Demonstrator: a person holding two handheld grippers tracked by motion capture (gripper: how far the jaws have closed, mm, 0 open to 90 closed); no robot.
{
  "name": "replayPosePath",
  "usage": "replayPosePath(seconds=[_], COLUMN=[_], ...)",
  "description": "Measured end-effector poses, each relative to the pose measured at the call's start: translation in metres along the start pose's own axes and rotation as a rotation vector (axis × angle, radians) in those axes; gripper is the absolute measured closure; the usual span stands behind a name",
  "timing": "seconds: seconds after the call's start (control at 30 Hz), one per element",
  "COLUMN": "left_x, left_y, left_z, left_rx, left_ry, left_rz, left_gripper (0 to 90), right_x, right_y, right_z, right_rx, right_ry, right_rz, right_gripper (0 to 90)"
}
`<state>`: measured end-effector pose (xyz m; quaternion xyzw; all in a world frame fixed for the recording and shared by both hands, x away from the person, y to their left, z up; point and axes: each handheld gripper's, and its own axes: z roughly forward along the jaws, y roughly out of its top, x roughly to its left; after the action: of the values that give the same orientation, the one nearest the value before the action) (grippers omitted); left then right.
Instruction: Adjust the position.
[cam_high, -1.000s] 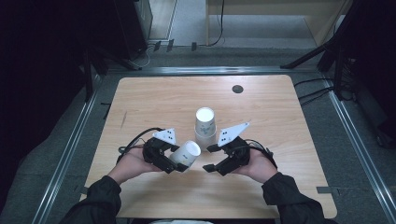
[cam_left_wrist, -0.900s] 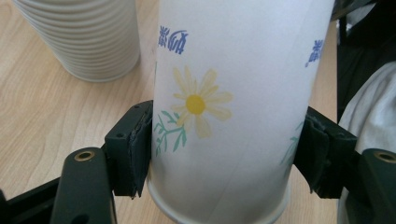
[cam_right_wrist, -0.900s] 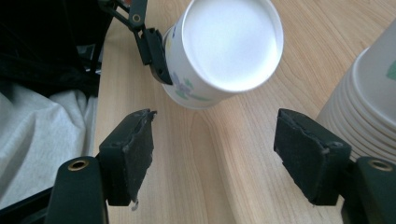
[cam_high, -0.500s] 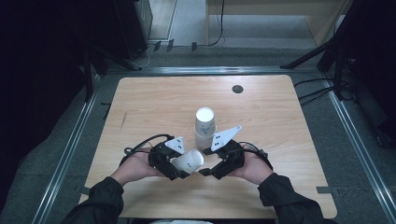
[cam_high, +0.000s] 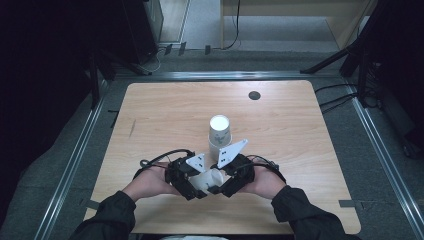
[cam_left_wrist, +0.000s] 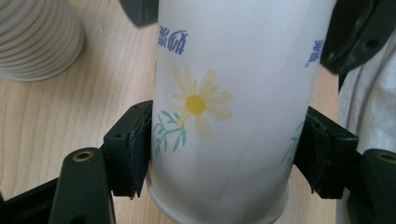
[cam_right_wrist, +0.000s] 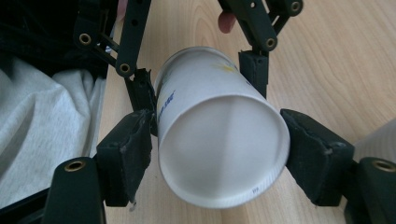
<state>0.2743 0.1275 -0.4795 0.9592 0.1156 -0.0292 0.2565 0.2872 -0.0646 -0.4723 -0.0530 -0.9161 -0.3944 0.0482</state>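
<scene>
The flowered paper cup lies sideways, low over the worktop near the person's edge, held between both tools. The left gripper has its fingers clamped on the cup's sidewall near one end, w/ pads flat on the paper either side of the daisy print. The right gripper comes in from the other end; in the right gripper view its fingers bracket the rim end, and the jaws have just been opening a little, the left pad touching or nearly so, the right pad close at the rim; can't tell if they truly press. A 2nd stack of ribbed paper cups stands upside down just behind, apart from the held one. Looks like a handover or a pull-apart of nested cups, approx. midway. To do it well: keep the left grip firm but light so the thin wall doesn't crush, seat the right pads square on the rolled rim where it's stiffest, keep the 2 tools aligned along the cup's axis, and don't let go w/ the left until the right clearly bites.
</scene>
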Motion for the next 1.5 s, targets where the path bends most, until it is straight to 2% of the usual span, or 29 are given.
replayPosePath(seconds=[0.13, 0.3, 0.37, 0.47, 0.57, 0.7, 0.9, 1.03, 1.2, 1.3, 1.5], left_x=[-0.002, -0.001, 0.0, 0.002, 0.003, 0.004, 0.009, 0.011, 0.009, 0.008, 0.006], left_y=[0.0, -0.001, -0.002, -0.002, -0.002, -0.004, -0.007, -0.01, -0.012, -0.014, -0.016], left_z=[0.0, -0.001, -0.003, -0.005, -0.011, -0.016, -0.02, -0.023, -0.028, -0.031, -0.035], left_rx=[0.003, -0.016, -0.042, -0.076, -0.125, -0.173, -0.189, -0.218, -0.267, -0.306, -0.367], left_ry=[0.002, -0.01, -0.009, 0.005, -0.011, -0.005, 0.022, 0.017, 0.01, 0.025, 0.023], left_rz=[0.006, 0.013, 0.011, -0.005, -0.014, -0.035, -0.054, -0.076, -0.094, -0.098, -0.12], left_gripper=[27.7, 27.5, 26.0, 12.4, 10.7, 10.1, 7.3, 3.2, 3.2, 3.3, 3.3], right_x=[0.001, -0.002, -0.002, -0.002, -0.004, -0.008, -0.01, -0.01, -0.012, -0.012, -0.013], right_y=[0.001, 0.001, 0.002, 0.003, 0.003, 0.001, -0.002, -0.003, -0.002, 0.0, 0.004], right_z=[0.002, -0.001, -0.003, -0.006, -0.013, -0.023, -0.036, -0.041, -0.049, -0.052, -0.052], right_rx=[0.007, 0.004, 0.002, -0.014, -0.032, -0.067, -0.117, -0.126, -0.165, -0.192, -0.22], right_ry=[0.008, 0.034, 0.036, 0.028, 0.013, 0.006, 0.005, -0.005, 0.006, 0.015, 0.036], right_rz=[-0.013, 0.011, 0.013, 0.013, 0.02, 0.036, 0.044, 0.048, 0.057, 0.052, 0.051], right_gripper=[33.5, 35.3, 35.4, 35.4, 35.3, 35.3, 35.3, 35.2, 35.3, 35.2, 35.2])
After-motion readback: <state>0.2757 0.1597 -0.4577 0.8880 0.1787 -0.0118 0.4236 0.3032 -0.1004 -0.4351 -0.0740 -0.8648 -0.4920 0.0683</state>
